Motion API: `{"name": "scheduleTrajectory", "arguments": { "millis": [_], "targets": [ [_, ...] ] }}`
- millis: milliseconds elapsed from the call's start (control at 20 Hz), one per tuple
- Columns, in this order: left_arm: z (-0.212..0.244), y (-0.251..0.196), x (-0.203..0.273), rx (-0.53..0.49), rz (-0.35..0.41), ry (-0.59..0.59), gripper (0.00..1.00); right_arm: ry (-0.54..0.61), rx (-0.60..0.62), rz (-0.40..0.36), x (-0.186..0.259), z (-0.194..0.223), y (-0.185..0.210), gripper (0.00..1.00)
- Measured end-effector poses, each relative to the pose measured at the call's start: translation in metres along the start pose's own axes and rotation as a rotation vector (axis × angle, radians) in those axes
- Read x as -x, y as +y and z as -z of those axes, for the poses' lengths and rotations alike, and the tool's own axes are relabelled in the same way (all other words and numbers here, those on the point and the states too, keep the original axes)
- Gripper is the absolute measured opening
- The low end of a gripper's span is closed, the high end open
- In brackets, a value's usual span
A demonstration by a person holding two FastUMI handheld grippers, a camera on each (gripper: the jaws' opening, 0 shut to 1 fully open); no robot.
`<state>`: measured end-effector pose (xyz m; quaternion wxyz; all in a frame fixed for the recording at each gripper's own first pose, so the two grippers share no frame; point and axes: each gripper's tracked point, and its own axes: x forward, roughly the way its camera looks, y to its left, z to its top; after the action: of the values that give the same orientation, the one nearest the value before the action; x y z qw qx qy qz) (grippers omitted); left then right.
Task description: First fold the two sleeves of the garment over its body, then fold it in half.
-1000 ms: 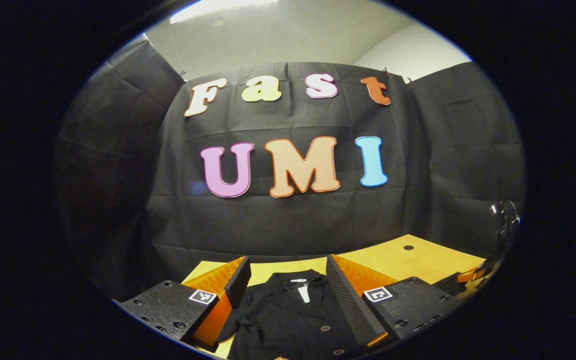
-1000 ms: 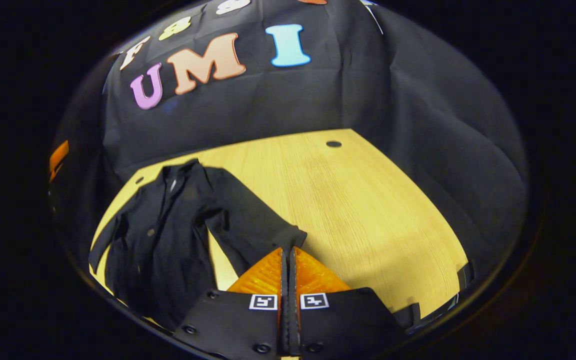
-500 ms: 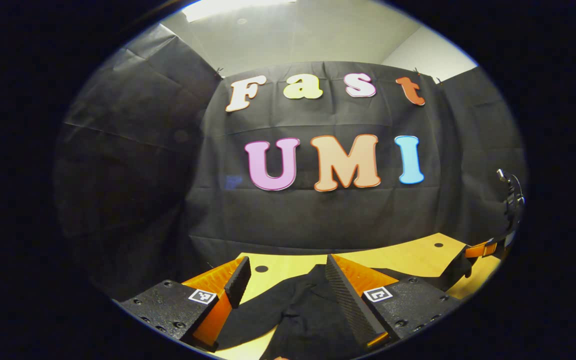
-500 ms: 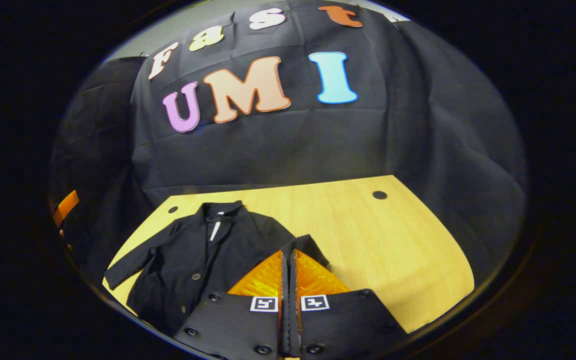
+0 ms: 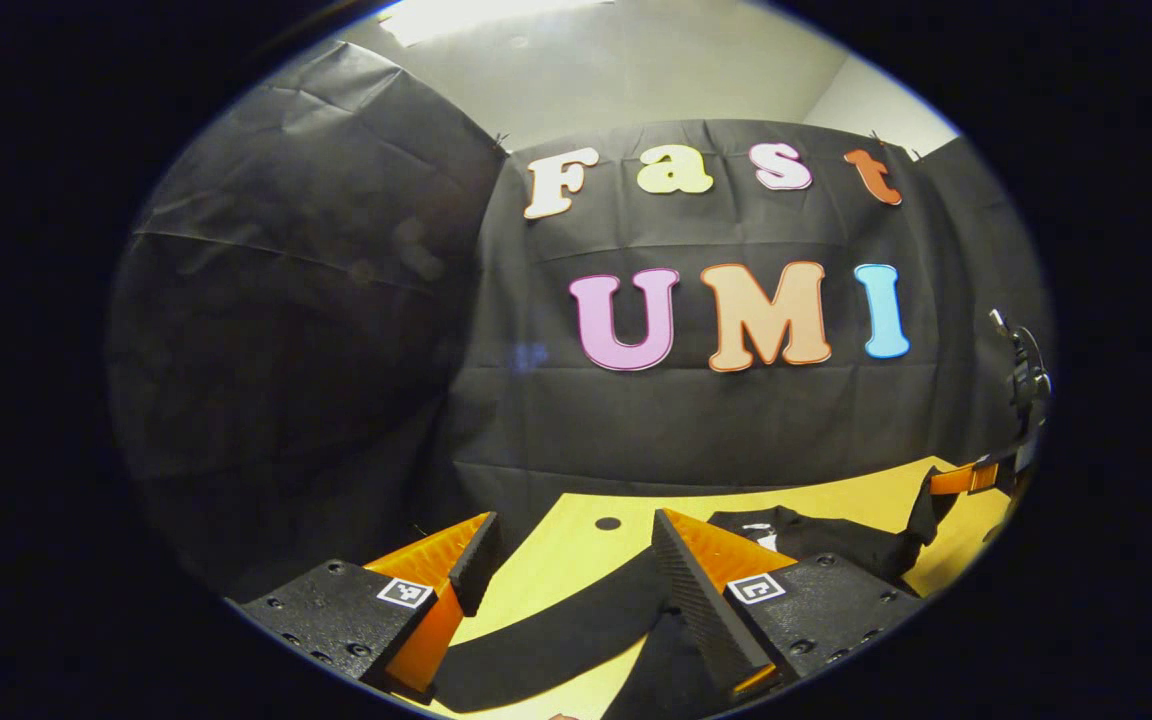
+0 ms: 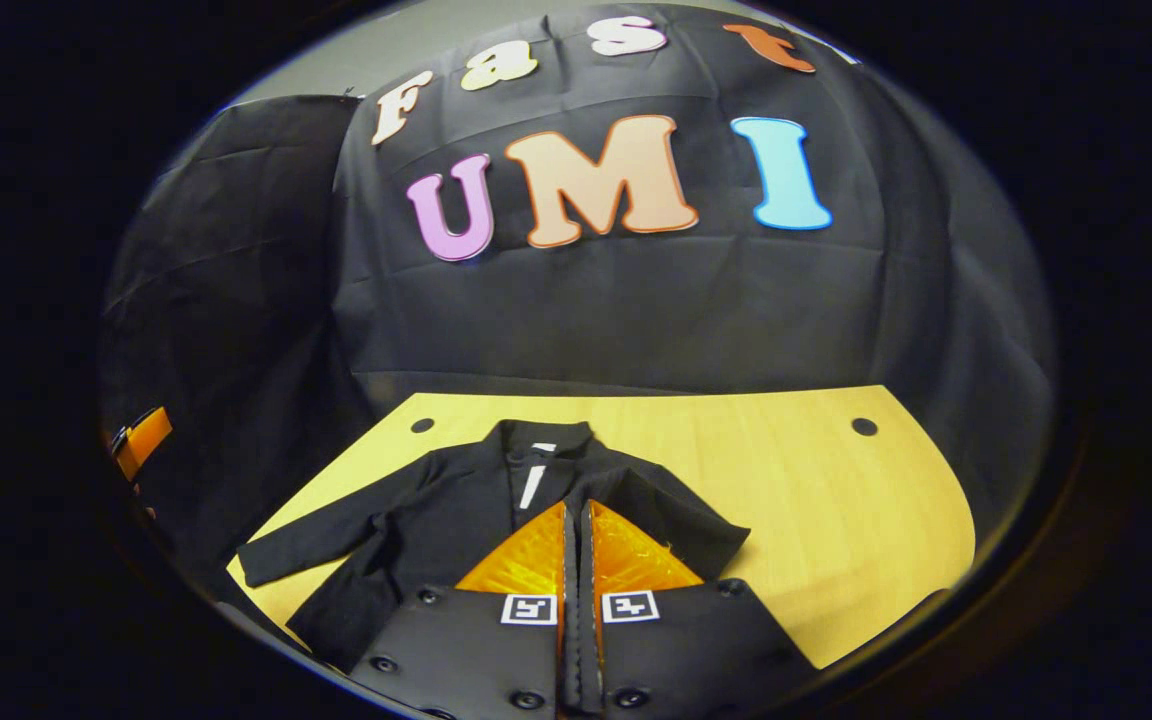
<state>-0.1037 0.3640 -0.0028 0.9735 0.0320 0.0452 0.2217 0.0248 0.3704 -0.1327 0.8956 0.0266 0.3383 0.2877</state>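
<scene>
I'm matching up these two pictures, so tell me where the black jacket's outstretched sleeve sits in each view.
Left gripper view: the outstretched sleeve runs as a dark band across the bottom centre, between the left tool's open fingers.
Right gripper view: the same sleeve reaches toward the lower left, left of the right tool.
Shared landmark: the white tag at the jacket's collar.

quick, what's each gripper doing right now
Left gripper: open, holding nothing, over the outstretched sleeve of the black jacket.
Right gripper: closed, apparently pinching the other sleeve above the jacket's body.
</scene>
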Motion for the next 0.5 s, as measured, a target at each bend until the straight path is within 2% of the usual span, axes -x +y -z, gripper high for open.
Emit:
{"name": "scheduleTrajectory", "arguments": {
  "millis": [150, 250, 450, 500],
  "targets": [
    [0.007, 0.027, 0.008, 0.007, -0.045, 0.011, 0.94, 0.013, 0.044, -0.047, -0.016, -0.001, 0.037, 0.02],
    [0.009, 0.043, 0.012, 0.004, -0.07, 0.01, 0.91, 0.025, 0.066, -0.074, -0.029, 0.002, 0.06, 0.02],
    [0.017, 0.073, 0.018, -0.006, -0.105, 0.017, 0.94, 0.065, 0.096, -0.105, -0.051, 0.011, 0.096, 0.02],
    [0.02, 0.08, 0.019, -0.009, -0.112, 0.02, 0.91, 0.076, 0.105, -0.11, -0.057, 0.014, 0.104, 0.02]
  ]
}}
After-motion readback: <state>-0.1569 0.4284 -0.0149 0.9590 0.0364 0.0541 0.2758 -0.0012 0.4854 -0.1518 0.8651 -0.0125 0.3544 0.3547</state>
